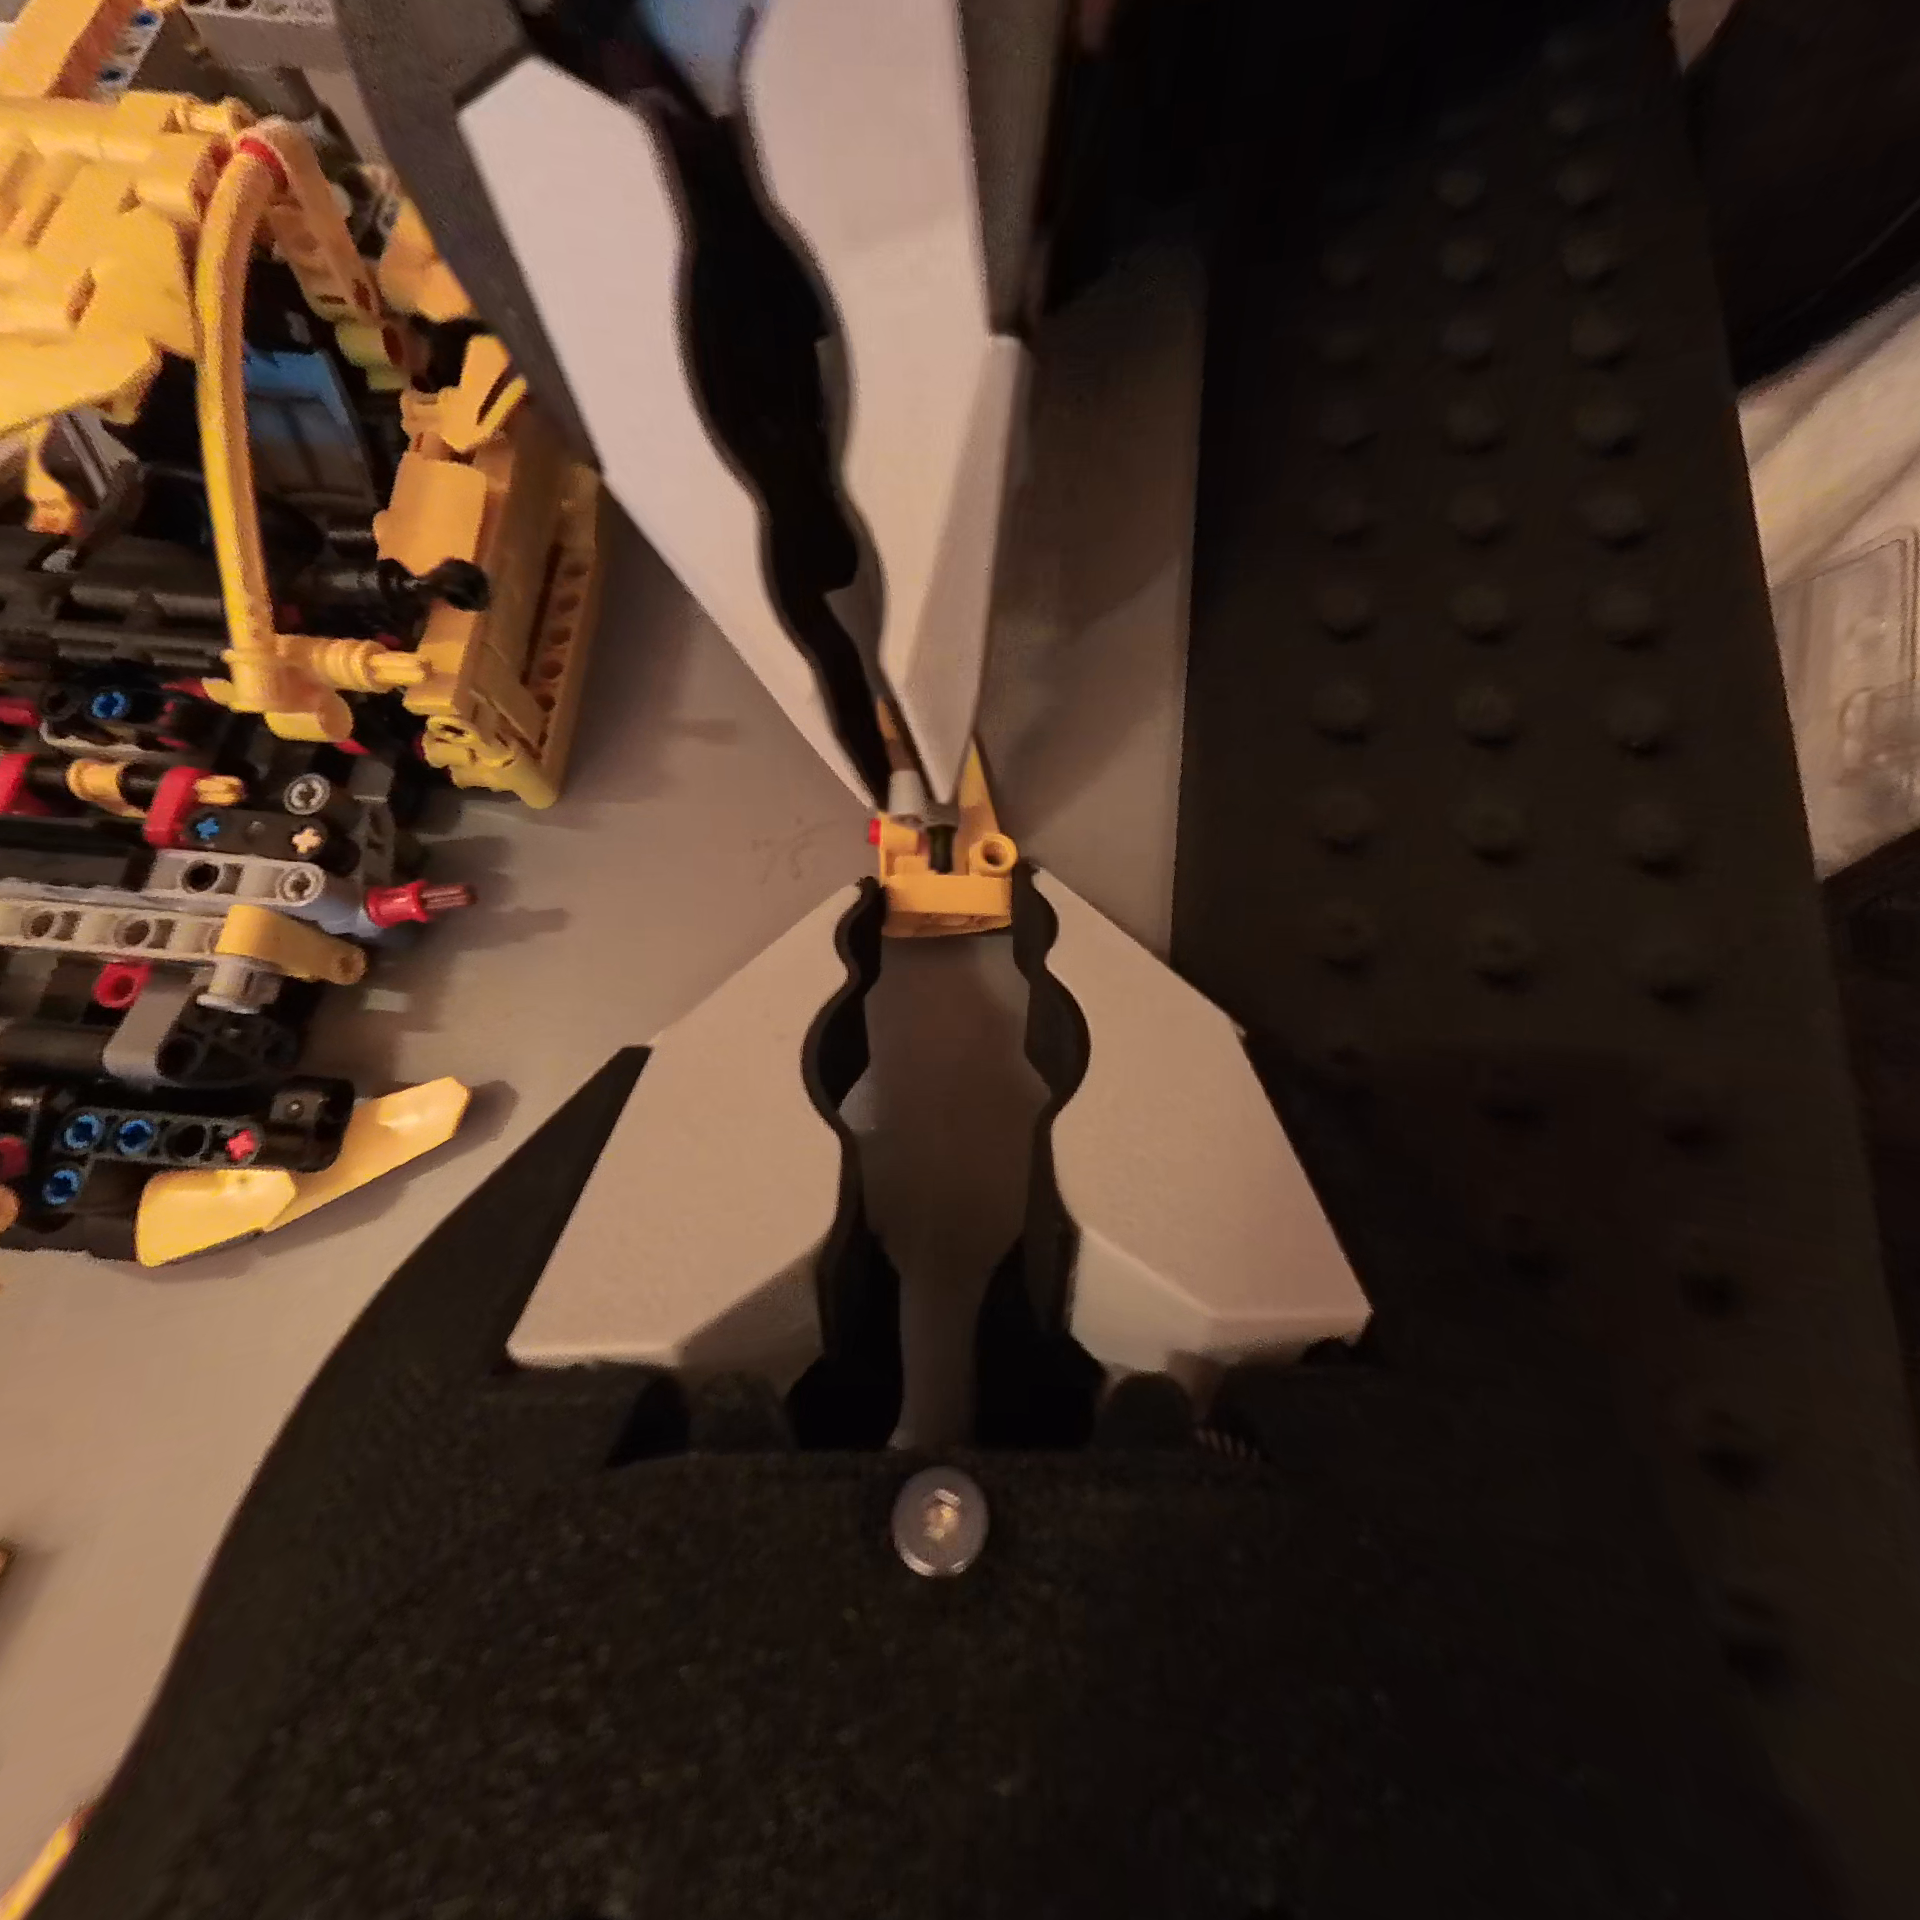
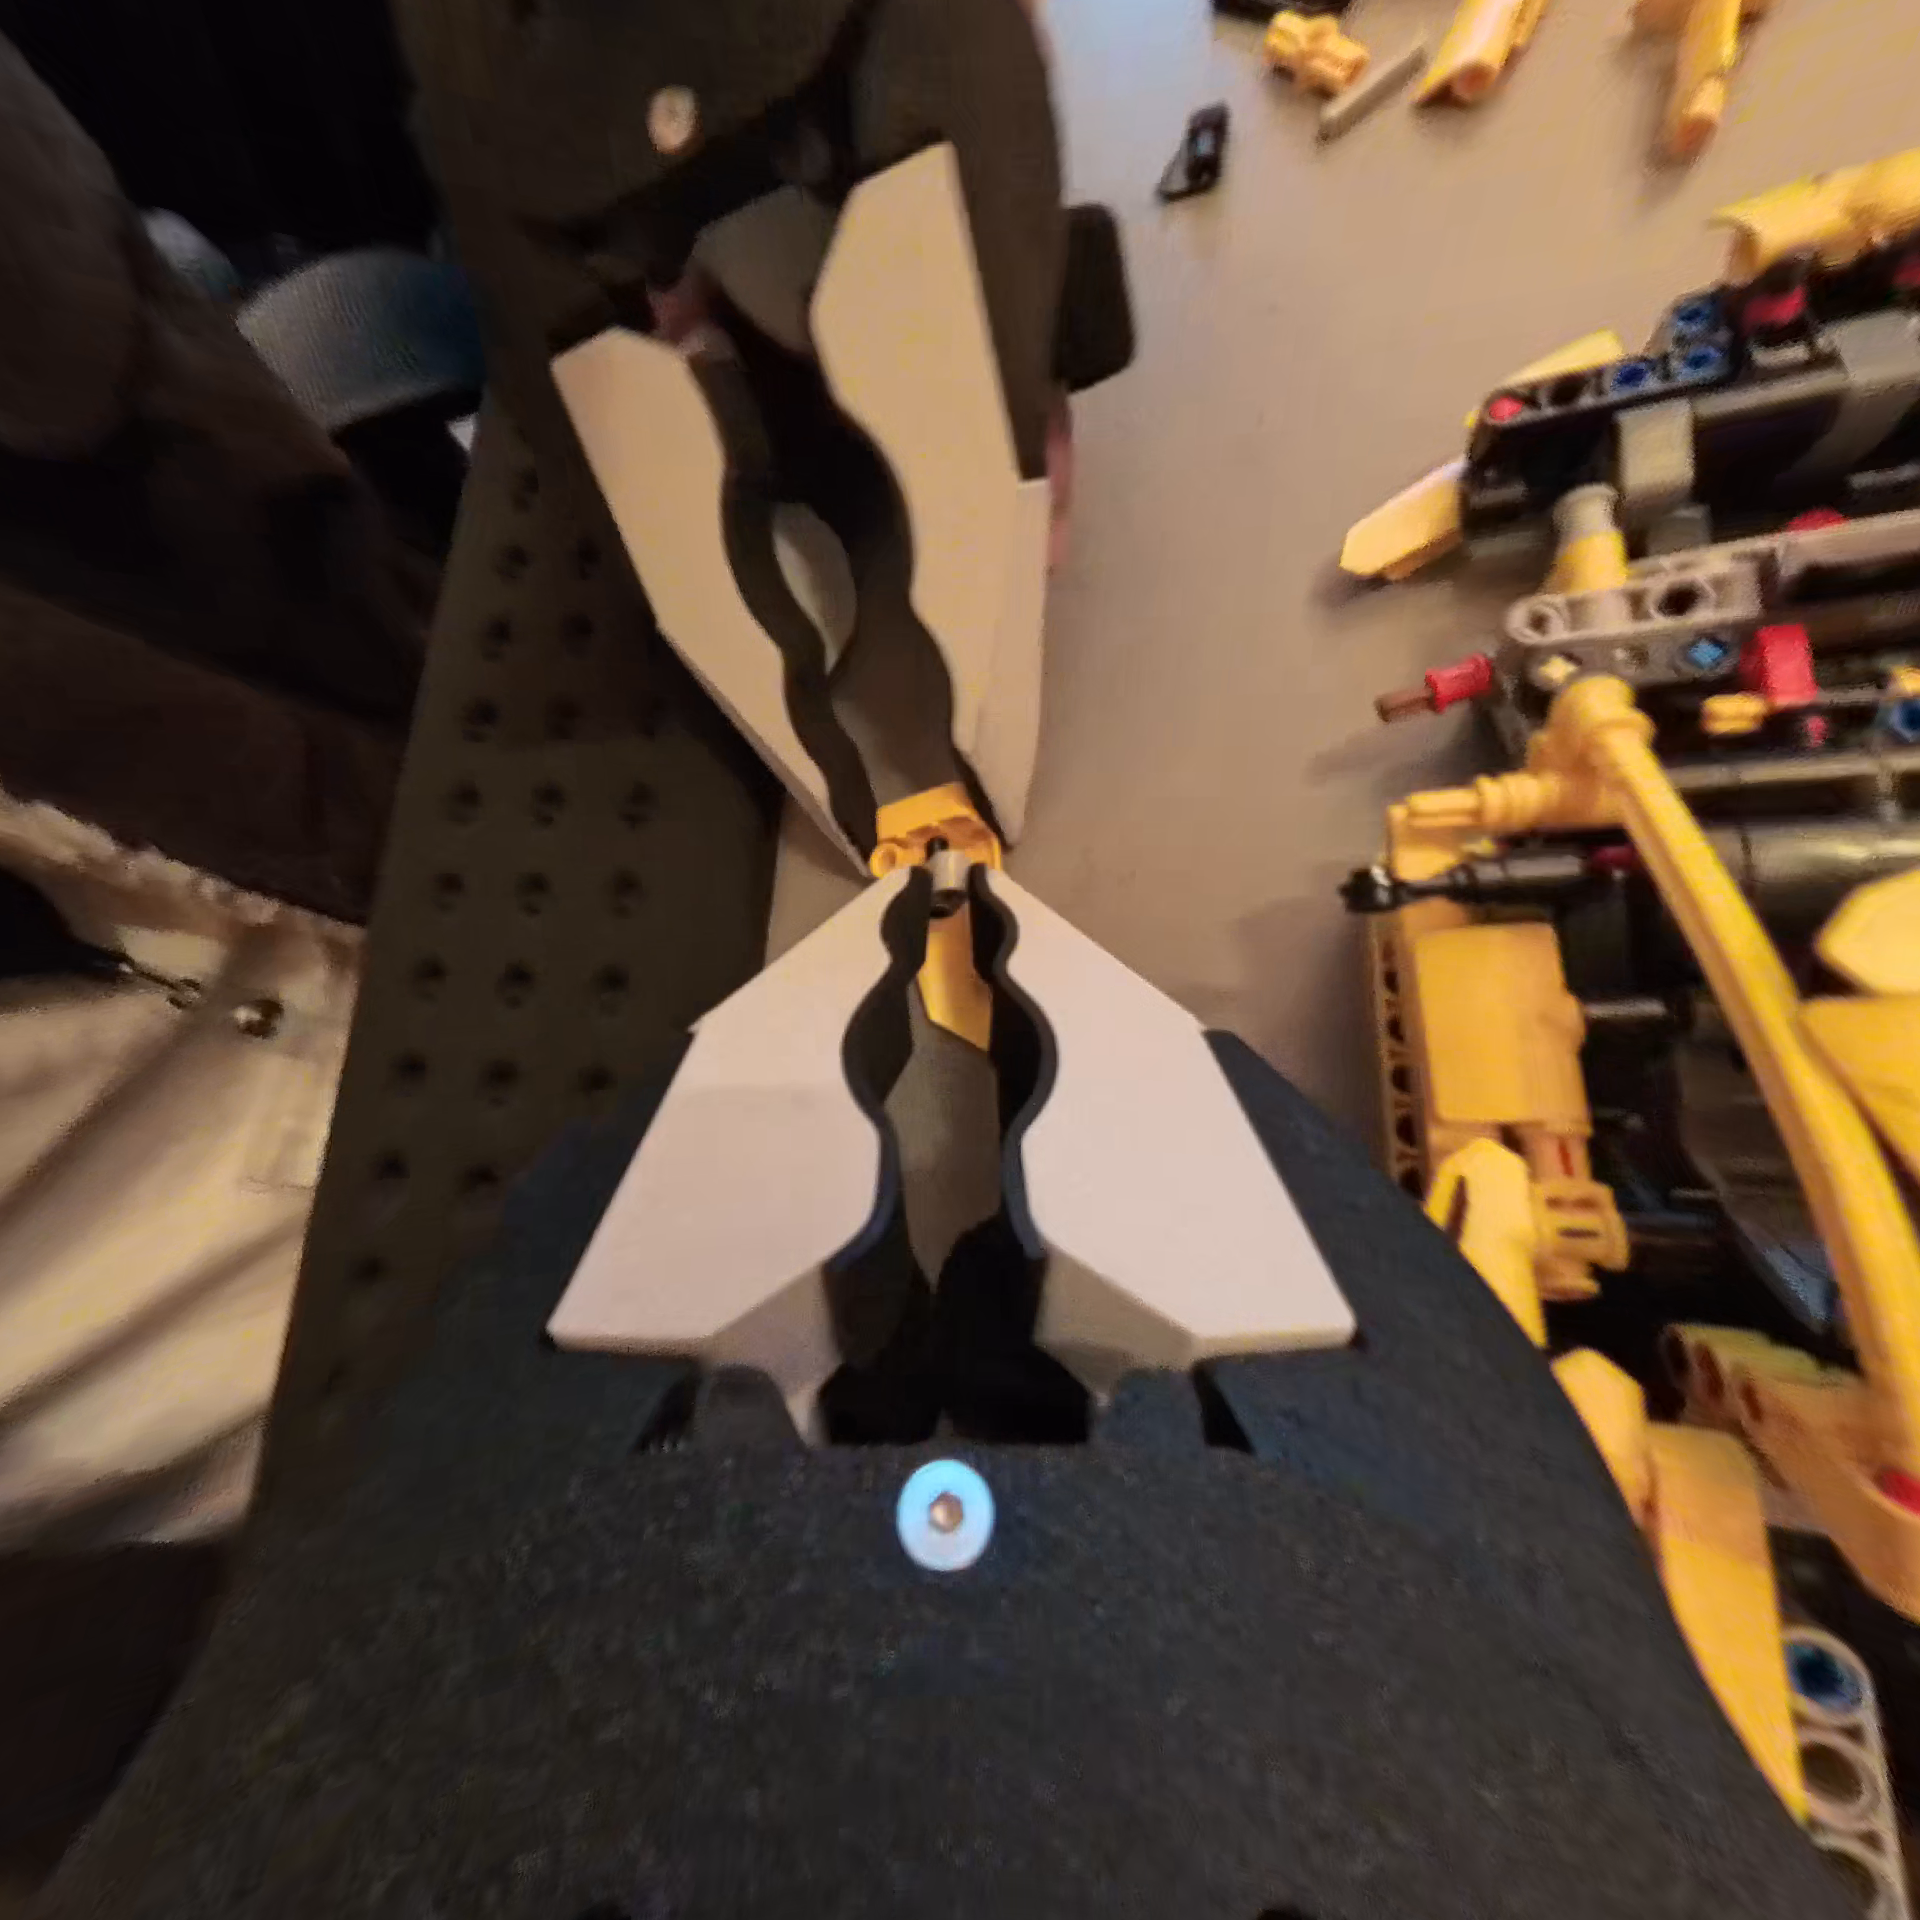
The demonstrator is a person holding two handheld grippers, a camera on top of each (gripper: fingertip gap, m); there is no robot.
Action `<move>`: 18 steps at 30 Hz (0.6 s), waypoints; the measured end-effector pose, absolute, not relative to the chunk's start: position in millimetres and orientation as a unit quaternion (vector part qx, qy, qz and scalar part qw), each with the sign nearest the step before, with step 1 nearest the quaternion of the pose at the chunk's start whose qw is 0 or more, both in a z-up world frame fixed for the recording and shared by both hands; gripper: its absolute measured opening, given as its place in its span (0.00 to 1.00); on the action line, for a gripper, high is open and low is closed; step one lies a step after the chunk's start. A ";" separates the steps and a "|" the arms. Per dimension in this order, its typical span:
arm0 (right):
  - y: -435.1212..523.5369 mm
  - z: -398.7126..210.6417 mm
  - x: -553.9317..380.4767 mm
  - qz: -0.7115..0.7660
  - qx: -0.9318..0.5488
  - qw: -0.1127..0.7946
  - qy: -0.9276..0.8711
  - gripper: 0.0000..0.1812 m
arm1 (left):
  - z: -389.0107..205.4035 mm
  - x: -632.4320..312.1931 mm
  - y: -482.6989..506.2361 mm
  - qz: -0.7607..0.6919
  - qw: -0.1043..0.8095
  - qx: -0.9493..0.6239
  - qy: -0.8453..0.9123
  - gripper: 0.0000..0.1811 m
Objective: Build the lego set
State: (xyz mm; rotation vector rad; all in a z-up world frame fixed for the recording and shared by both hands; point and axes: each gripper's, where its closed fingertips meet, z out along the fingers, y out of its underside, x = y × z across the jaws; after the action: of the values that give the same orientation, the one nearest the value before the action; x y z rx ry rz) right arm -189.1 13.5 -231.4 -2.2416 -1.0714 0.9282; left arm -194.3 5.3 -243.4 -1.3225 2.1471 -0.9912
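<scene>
My left gripper (image 1: 940, 902) is shut on a small yellow connector (image 1: 945, 888). My right gripper (image 2: 945, 891) is shut on a long yellow piece (image 2: 948, 982) with a grey pin (image 2: 943, 871) at its tip. The two grippers meet tip to tip above the grey table, and the pin touches the connector (image 2: 928, 826). In the left wrist view the right gripper (image 1: 916, 792) comes down from the top. In the right wrist view the left gripper (image 2: 928, 836) comes down from the top. The half-built yellow and black model (image 1: 260, 727) stands to the side; it also shows in the right wrist view (image 2: 1662, 831).
A dark studded baseplate (image 1: 1475, 727) lies beside the grippers, opposite the model; it also shows in the right wrist view (image 2: 520, 779). Loose yellow, grey and black parts (image 2: 1351, 62) lie on the grey table (image 2: 1226, 520). A red-tipped axle (image 1: 416, 902) sticks out of the model. My two grippers' fingertips are within a few centimetres of each other.
</scene>
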 end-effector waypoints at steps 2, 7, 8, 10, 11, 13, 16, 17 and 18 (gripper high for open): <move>13.9 -225.1 -191.2 0.381 -0.816 0.239 -0.363 0.03 | -243.4 -194.8 4.0 -0.354 0.220 -0.466 0.780 0.14; 10.3 -227.8 -199.3 0.411 -0.816 0.224 -0.340 0.03 | -243.0 -194.6 3.2 -0.347 0.235 -0.449 0.789 0.14; 9.8 -227.7 -197.8 0.406 -0.818 0.223 -0.342 0.04 | -243.0 -194.6 3.2 -0.348 0.234 -0.450 0.789 0.14; 7.4 -227.2 -194.5 0.404 -0.818 0.222 -0.345 0.03 | -243.1 -194.6 3.3 -0.349 0.232 -0.451 0.788 0.14; 4.5 -228.5 -192.9 0.405 -0.819 0.213 -0.345 0.03 | -243.2 -194.6 3.2 -0.349 0.230 -0.452 0.788 0.14; 6.3 -228.0 -192.9 0.404 -0.818 0.224 -0.343 0.03 | -243.3 -194.6 3.2 -0.351 0.227 -0.453 0.787 0.14; 8.2 -231.7 -189.0 0.382 -0.822 0.228 -0.354 0.03 | -243.4 -194.7 3.2 -0.353 0.222 -0.456 0.786 0.14; 8.6 -231.3 -188.4 0.377 -0.821 0.231 -0.360 0.03 | -243.3 -194.7 3.1 -0.353 0.222 -0.456 0.786 0.14; 8.5 -227.1 -191.1 0.386 -0.814 0.239 -0.362 0.03 | -243.4 -194.7 3.2 -0.354 0.221 -0.456 0.786 0.14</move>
State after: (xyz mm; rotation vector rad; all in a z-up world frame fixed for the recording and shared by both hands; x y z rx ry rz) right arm -191.1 8.5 -227.1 -2.2291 -0.9908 1.0568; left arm -194.7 3.2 -243.4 -1.2621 2.1730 -0.9787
